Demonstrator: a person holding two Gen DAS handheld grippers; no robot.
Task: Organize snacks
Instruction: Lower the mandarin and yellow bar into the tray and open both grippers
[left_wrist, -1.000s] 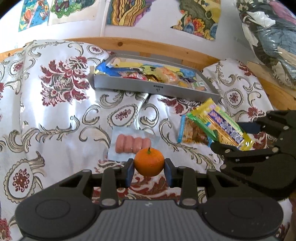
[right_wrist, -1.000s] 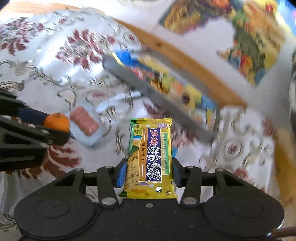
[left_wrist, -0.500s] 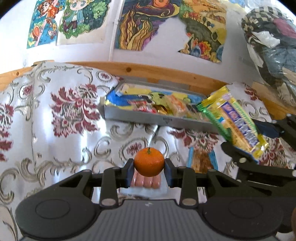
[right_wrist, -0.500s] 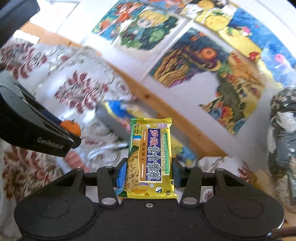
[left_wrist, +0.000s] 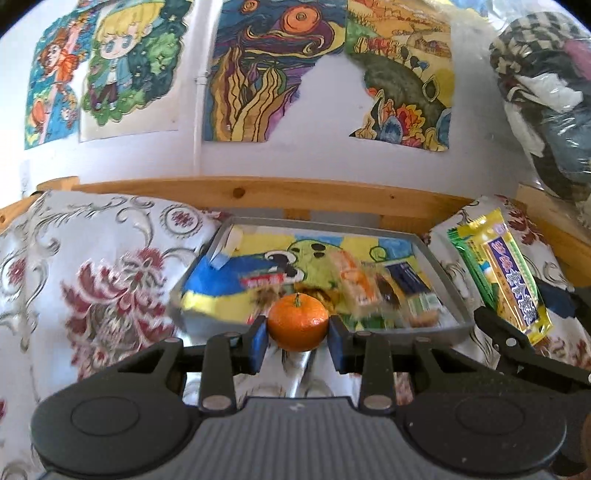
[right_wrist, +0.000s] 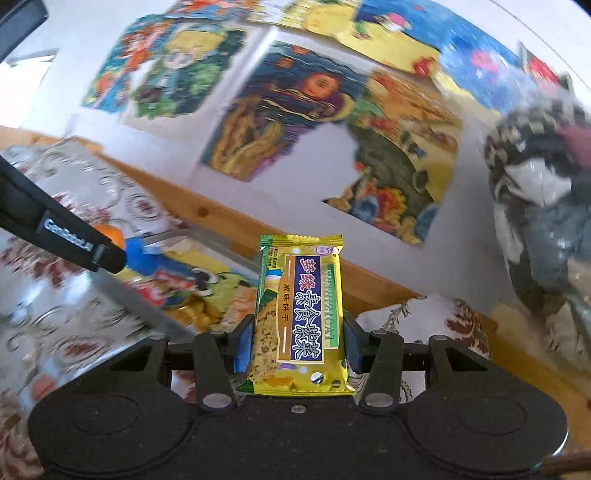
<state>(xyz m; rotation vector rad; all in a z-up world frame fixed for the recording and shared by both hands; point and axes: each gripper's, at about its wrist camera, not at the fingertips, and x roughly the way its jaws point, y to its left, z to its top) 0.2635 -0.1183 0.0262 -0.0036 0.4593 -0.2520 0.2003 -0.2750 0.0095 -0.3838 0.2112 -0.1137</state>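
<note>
Left hand-held gripper (left_wrist: 297, 331): jaws drawn in to a narrow gap, both blue pads pressed against the sides of a small orange (left_wrist: 297, 322) with its stem upward. The fruit is carried clear of the patterned cloth (left_wrist: 92, 295), at the near rim of the grey tray (left_wrist: 437, 269). The tray lies on the cloth against a wooden rail (left_wrist: 258, 194) and contains several wrapped snacks (left_wrist: 354, 282) on a cartoon-printed liner; these are blurred and cannot be identified singly.

Right hand-held gripper (right_wrist: 295, 347): jaws at a moderate gap, gripping the lower part of a yellow-green biscuit packet (right_wrist: 301, 314), which stands upright with its top end free. In the left wrist view the same packet (left_wrist: 502, 280) shows at the right, just beside the tray's right wall. In the right wrist view the left unit appears at the left edge, with the orange (right_wrist: 110, 234) partly hidden behind its finger.

Change against the frame one second ago: both grasps are unchanged. The left unit was then above a pack of sausages with the tray well ahead; it has since come up to the tray's near edge and the sausages are out of view. The right unit's view has lifted from the cloth and tray towards the wall posters (right_wrist: 295, 110).
</note>
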